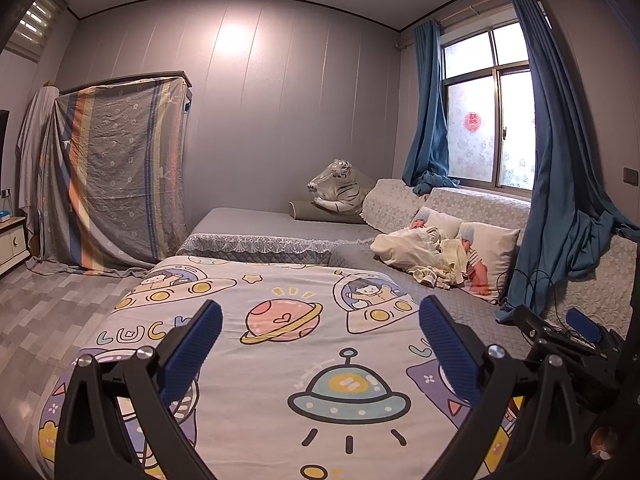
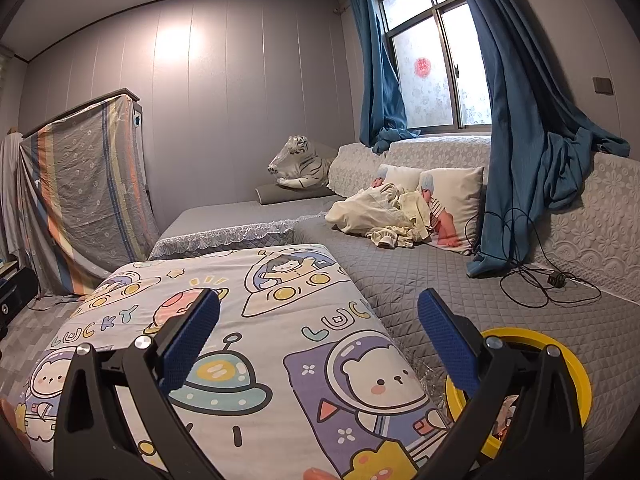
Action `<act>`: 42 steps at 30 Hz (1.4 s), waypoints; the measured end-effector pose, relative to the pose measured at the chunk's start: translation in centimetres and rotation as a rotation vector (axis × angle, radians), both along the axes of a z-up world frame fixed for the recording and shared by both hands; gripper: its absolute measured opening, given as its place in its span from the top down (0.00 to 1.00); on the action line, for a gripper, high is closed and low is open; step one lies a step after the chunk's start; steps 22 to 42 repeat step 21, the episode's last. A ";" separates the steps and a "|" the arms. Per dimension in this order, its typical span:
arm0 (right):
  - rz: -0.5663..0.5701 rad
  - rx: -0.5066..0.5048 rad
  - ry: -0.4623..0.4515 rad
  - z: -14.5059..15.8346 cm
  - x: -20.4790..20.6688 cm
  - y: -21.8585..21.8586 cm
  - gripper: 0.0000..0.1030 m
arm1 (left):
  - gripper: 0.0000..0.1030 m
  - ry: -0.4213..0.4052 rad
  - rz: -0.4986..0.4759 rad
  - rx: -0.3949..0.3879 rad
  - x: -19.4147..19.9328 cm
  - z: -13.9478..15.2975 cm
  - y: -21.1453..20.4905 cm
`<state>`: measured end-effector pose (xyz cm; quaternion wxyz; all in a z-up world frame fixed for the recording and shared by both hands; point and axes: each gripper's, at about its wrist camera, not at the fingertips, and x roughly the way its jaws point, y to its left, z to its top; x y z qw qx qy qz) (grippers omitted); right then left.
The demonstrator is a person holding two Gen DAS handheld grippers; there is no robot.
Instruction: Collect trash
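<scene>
Yellow bin (image 2: 576,364) contents half hidden

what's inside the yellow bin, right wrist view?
The yellow bin sits on the grey quilt beside the cartoon blanket, with a clear liner. Crumpled orange-white scraps show inside, but the right hand-held gripper covers most of the opening.

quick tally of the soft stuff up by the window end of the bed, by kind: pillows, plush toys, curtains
printed pillows: 2
plush tiger: 1
blue curtains: 2
total: 5
</scene>
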<state>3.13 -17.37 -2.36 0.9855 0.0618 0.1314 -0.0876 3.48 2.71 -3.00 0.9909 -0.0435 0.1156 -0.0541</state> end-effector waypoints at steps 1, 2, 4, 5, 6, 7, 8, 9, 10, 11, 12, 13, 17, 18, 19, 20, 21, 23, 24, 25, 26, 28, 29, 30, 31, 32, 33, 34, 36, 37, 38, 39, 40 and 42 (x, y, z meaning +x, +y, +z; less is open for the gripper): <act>0.001 0.002 0.002 -0.1 0.0 0.0 0.08 | 0.08 0.000 -0.001 0.000 0.0 0.0 0.0; 0.001 0.002 0.004 -0.1 0.0 0.0 0.08 | 0.08 0.001 -0.001 0.001 0.0 0.0 0.0; 0.001 0.003 0.004 -0.2 0.2 -0.1 0.08 | 0.08 0.008 -0.003 0.000 0.1 -0.1 0.0; 0.001 0.004 0.005 -0.2 0.2 -0.1 0.08 | 0.08 0.010 -0.006 -0.003 0.1 -0.1 0.0; 0.001 0.003 0.005 -0.2 0.2 -0.1 0.08 | 0.08 0.012 -0.008 -0.004 0.2 -0.2 0.0; 0.001 0.002 0.006 -0.2 0.2 -0.1 0.08 | 0.08 0.014 -0.014 -0.004 0.2 -0.3 0.0; 0.001 0.003 0.006 -0.2 0.2 -0.1 0.08 | 0.08 0.015 -0.019 -0.004 0.2 -0.3 0.0; 0.002 0.003 0.006 -0.2 0.2 -0.1 0.08 | 0.08 0.015 -0.017 -0.004 0.3 -0.4 0.0; 0.003 0.004 0.009 -0.2 0.2 -0.1 0.08 | 0.08 0.015 -0.016 -0.002 0.3 -0.4 0.0; 0.004 0.004 0.010 -0.3 0.3 -0.1 0.08 | 0.08 0.013 -0.012 0.003 0.3 -0.4 -0.1; 0.005 0.005 0.011 -0.4 0.3 -0.1 0.08 | 0.08 0.009 -0.007 0.009 0.2 -0.4 -0.2; 0.004 0.005 0.011 -0.4 0.3 -0.1 0.08 | 0.08 0.006 -0.004 0.012 0.3 -0.4 -0.2; 0.005 0.005 0.011 -0.4 0.3 -0.1 0.08 | 0.08 -0.003 -0.004 0.012 0.1 -0.3 -0.4; 0.005 0.006 0.012 -0.4 0.3 -0.1 0.08 | 0.08 -0.004 -0.003 0.015 0.1 -0.3 -0.4; 0.004 0.005 0.011 -0.4 0.3 -0.1 0.08 | 0.08 -0.005 -0.003 0.017 0.1 -0.3 -0.5; 0.004 0.004 0.011 -0.5 0.4 0.0 0.08 | 0.08 -0.004 -0.004 0.018 0.1 -0.3 -0.5; 0.004 0.004 0.011 -0.5 0.4 0.0 0.08 | 0.08 -0.002 -0.006 0.018 0.1 -0.3 -0.6; 0.004 0.004 0.011 -0.5 0.4 0.0 0.08 | 0.08 -0.002 -0.006 0.018 0.1 -0.3 -0.6; 0.004 0.004 0.011 -0.5 0.4 0.0 0.08 | 0.08 -0.002 -0.006 0.018 0.1 -0.3 -0.6; 0.004 0.004 0.011 -0.5 0.4 0.0 0.08 | 0.08 -0.002 -0.006 0.018 0.1 -0.3 -0.6; 0.004 0.004 0.011 -0.5 0.4 0.0 0.08 | 0.08 -0.002 -0.006 0.018 0.1 -0.3 -0.6; 0.004 0.004 0.011 -0.5 0.4 0.0 0.08 | 0.08 -0.002 -0.006 0.018 0.1 -0.3 -0.6; 0.004 0.004 0.011 -0.5 0.4 0.0 0.08 | 0.08 -0.002 -0.006 0.018 0.1 -0.3 -0.6; 0.004 0.004 0.011 -0.5 0.4 0.0 0.08 | 0.08 -0.002 -0.006 0.018 0.1 -0.3 -0.6; 0.004 0.004 0.011 -0.5 0.4 0.0 0.08 | 0.08 -0.002 -0.006 0.018 0.1 -0.3 -0.6; 0.004 0.004 0.011 -0.5 0.4 0.0 0.08 | 0.08 -0.002 -0.006 0.018 0.1 -0.3 -0.6; 0.004 0.004 0.011 -0.5 0.4 0.0 0.08 | 0.08 -0.002 -0.006 0.018 0.1 -0.3 -0.6; 0.004 0.004 0.011 -0.5 0.4 0.0 0.08 | 0.08 -0.002 -0.006 0.018 0.1 -0.3 -0.6; 0.004 0.004 0.011 -0.5 0.4 0.0 0.08 | 0.08 -0.002 -0.006 0.018 0.1 -0.3 -0.6; 0.004 0.004 0.011 -0.5 0.4 0.0 0.08 | 0.08 -0.002 -0.006 0.018 0.1 -0.3 -0.6; 0.004 0.004 0.011 -0.5 0.4 0.0 0.08 | 0.08 -0.002 -0.006 0.018 0.1 -0.3 -0.6; 0.004 0.004 0.011 -0.5 0.4 0.0 0.08 | 0.08 -0.002 -0.006 0.018 0.1 -0.3 -0.6; 0.004 0.004 0.011 -0.5 0.4 0.0 0.08 | 0.08 -0.002 -0.006 0.018 0.1 -0.3 -0.6; 0.004 0.004 0.011 -0.5 0.4 0.0 0.08 | 0.08 -0.002 -0.006 0.018 0.1 -0.3 -0.6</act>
